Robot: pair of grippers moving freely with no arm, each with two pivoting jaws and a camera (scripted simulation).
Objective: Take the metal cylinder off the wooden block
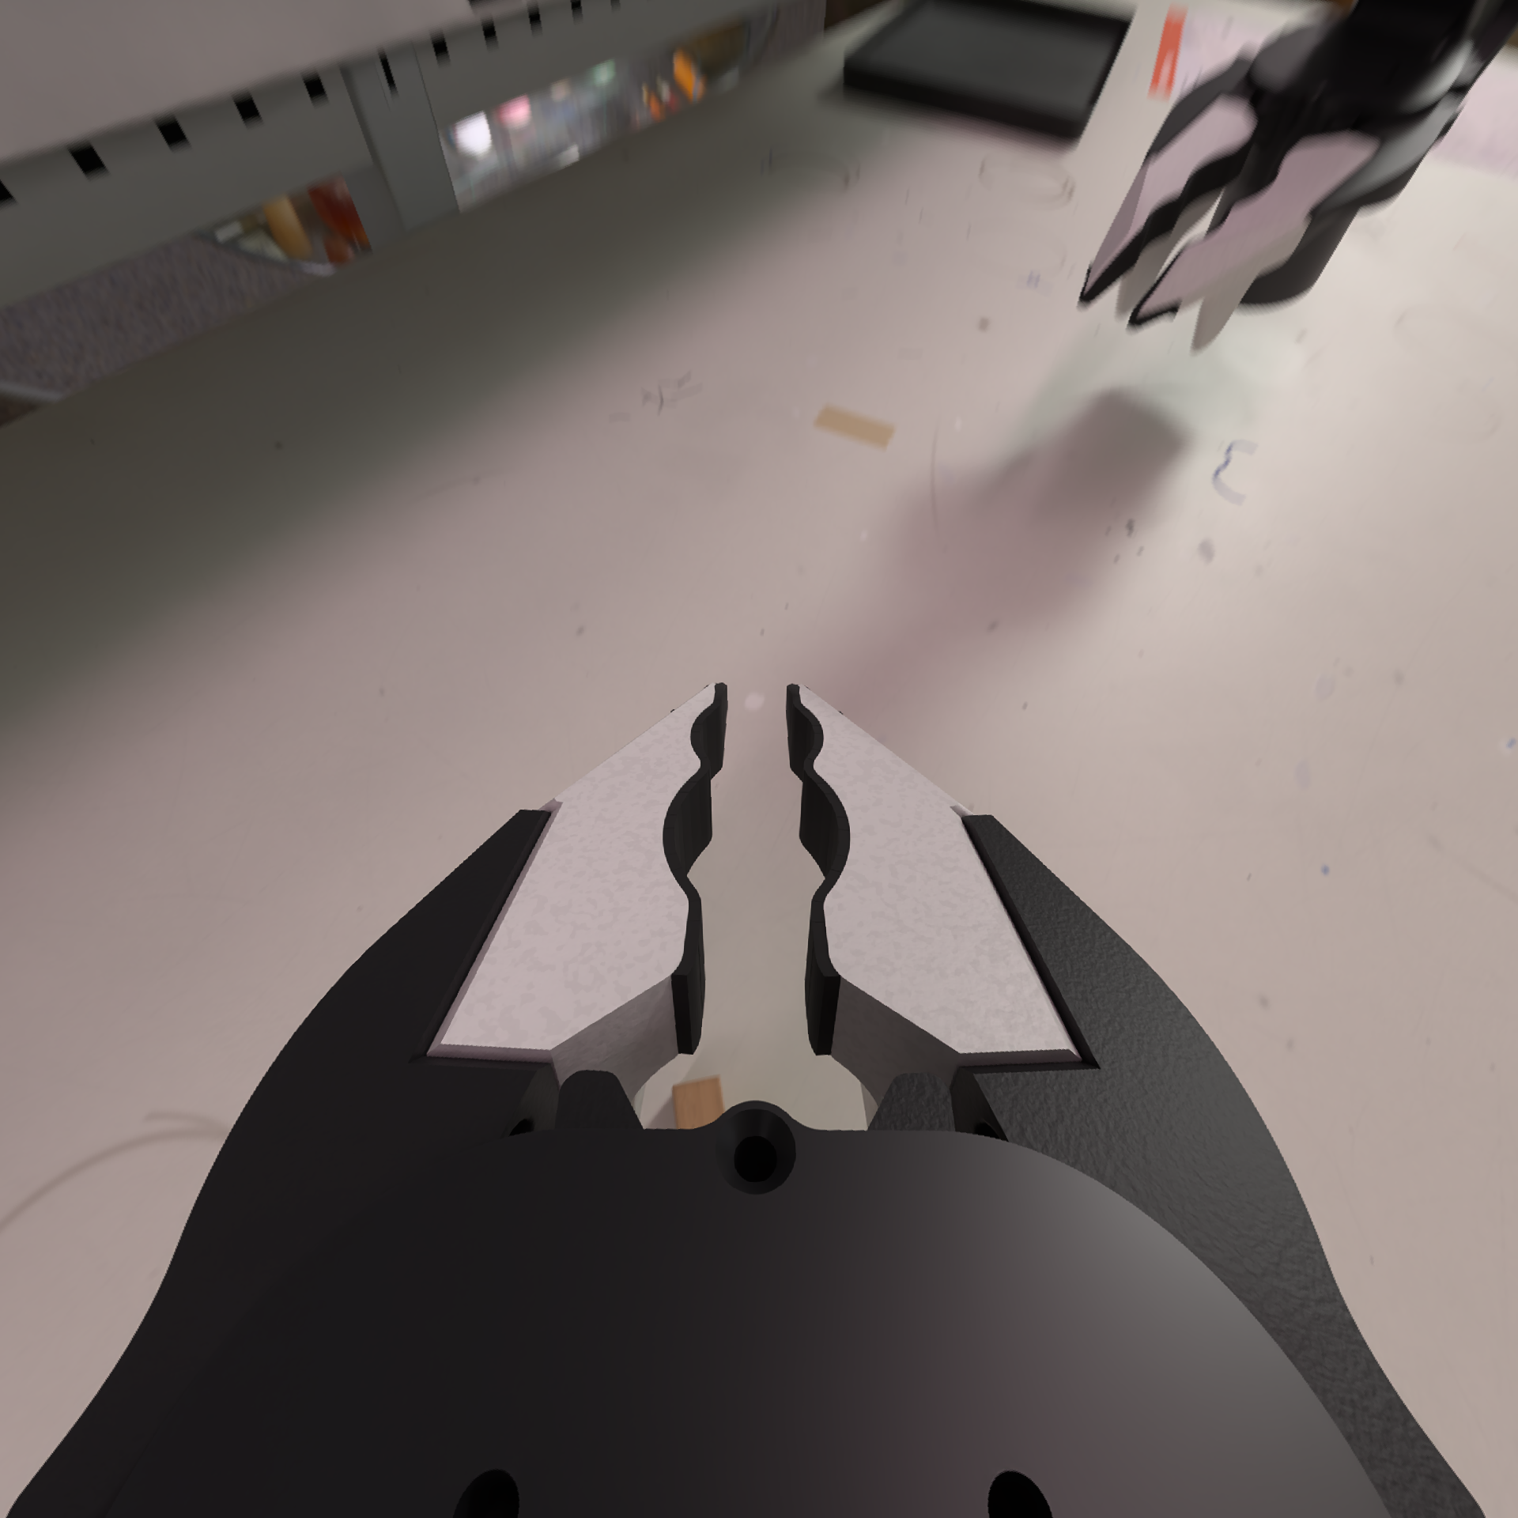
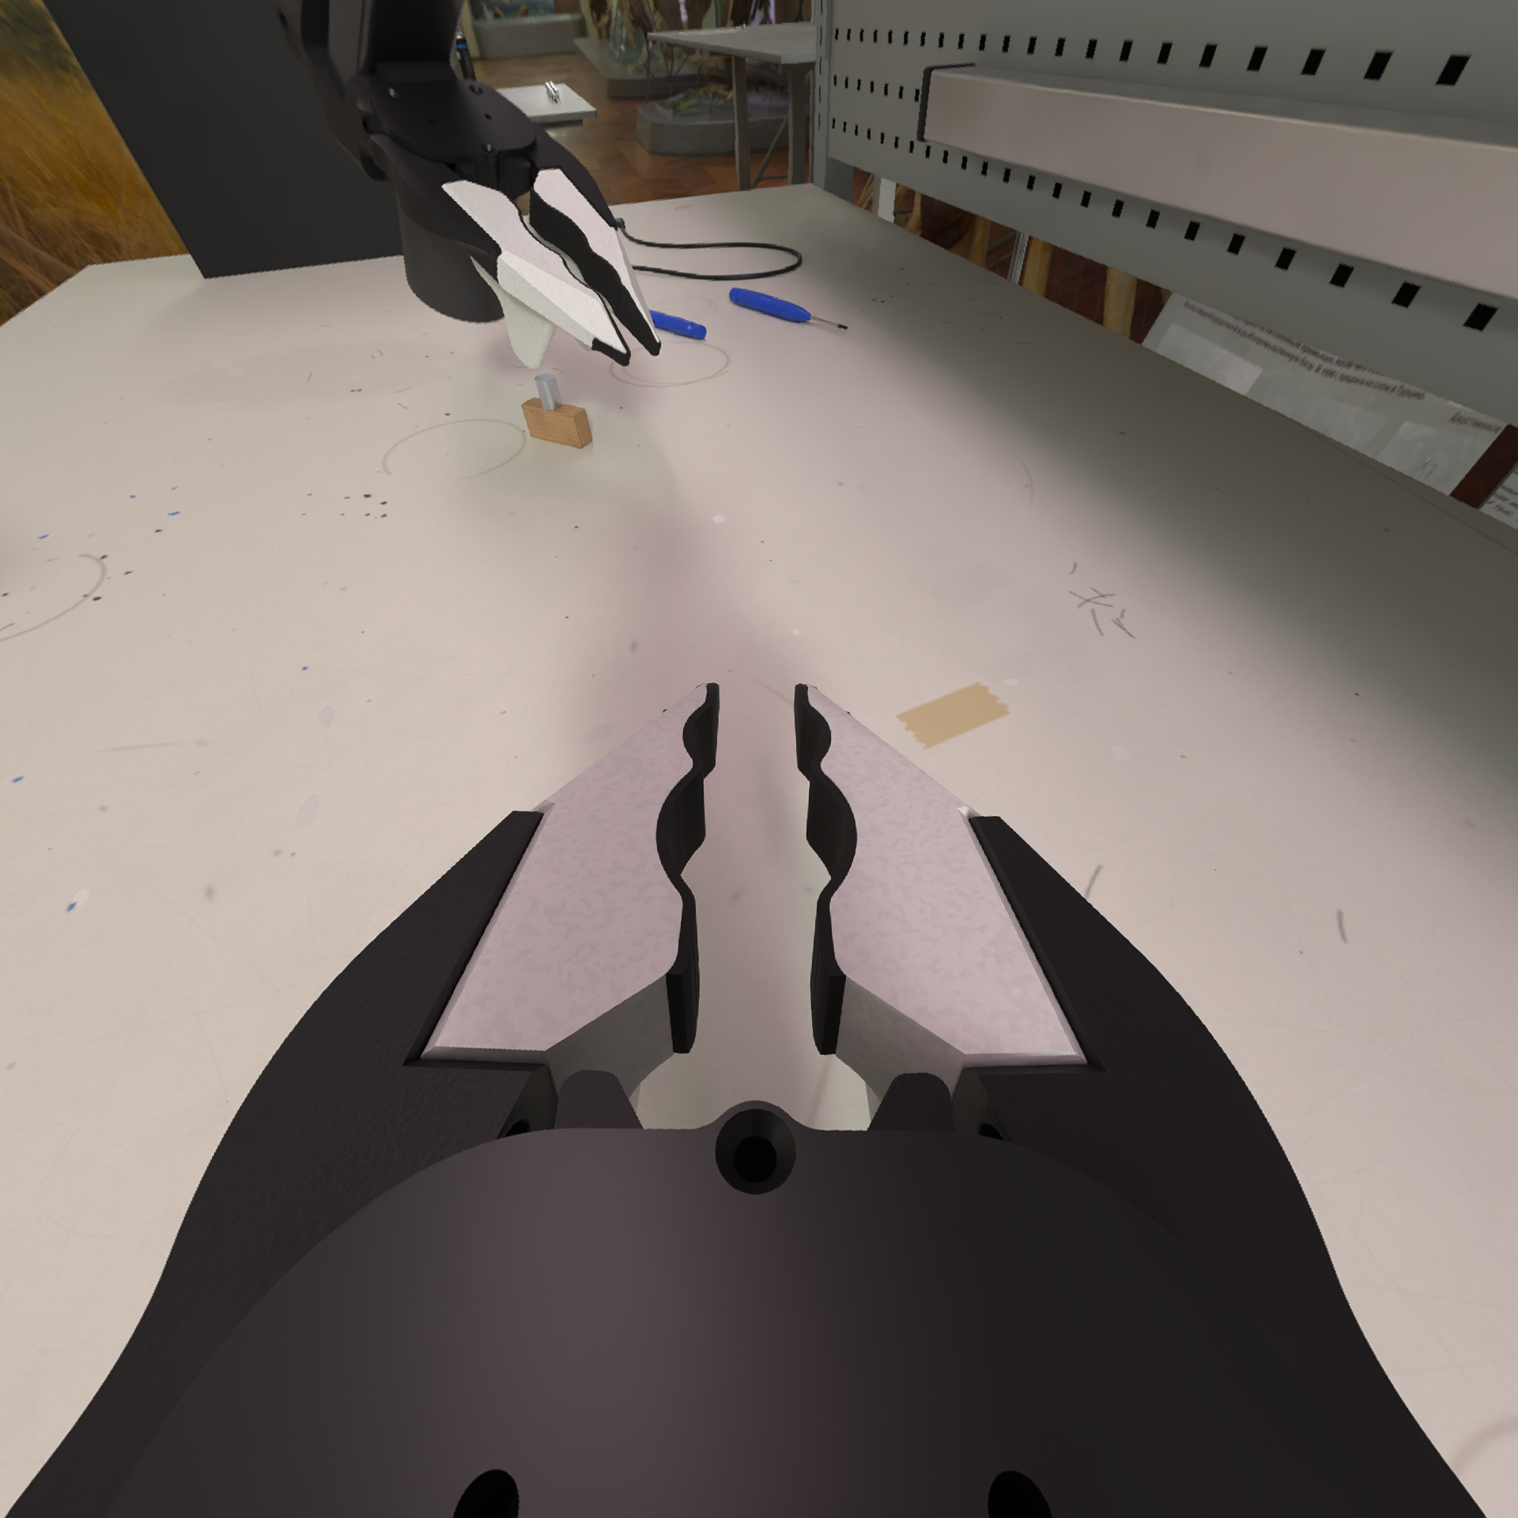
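Note:
A small metal cylinder (image 2: 546, 388) stands upright in a tan wooden block (image 2: 558, 425) on the white table, far ahead and to the left in the right wrist view. My left gripper (image 2: 641, 351) hovers just above and to the right of it, tips pointing down, jaws a narrow gap apart and empty. In its own view the left gripper (image 1: 756, 698) is open over bare table, and a tan sliver of the block (image 1: 698, 1101) shows under its base. My right gripper (image 2: 756, 698) is open, empty and far from the block. It also shows blurred in the left wrist view (image 1: 1117, 305).
Two blue screwdrivers (image 2: 772, 308) (image 2: 680, 324) and a black cable (image 2: 723, 267) lie beyond the block. A strip of tan tape (image 2: 953, 713) is stuck to the table. A grey perforated shelf rack (image 2: 1150, 123) runs along the right side. A black tray (image 1: 986, 66) sits at the far edge.

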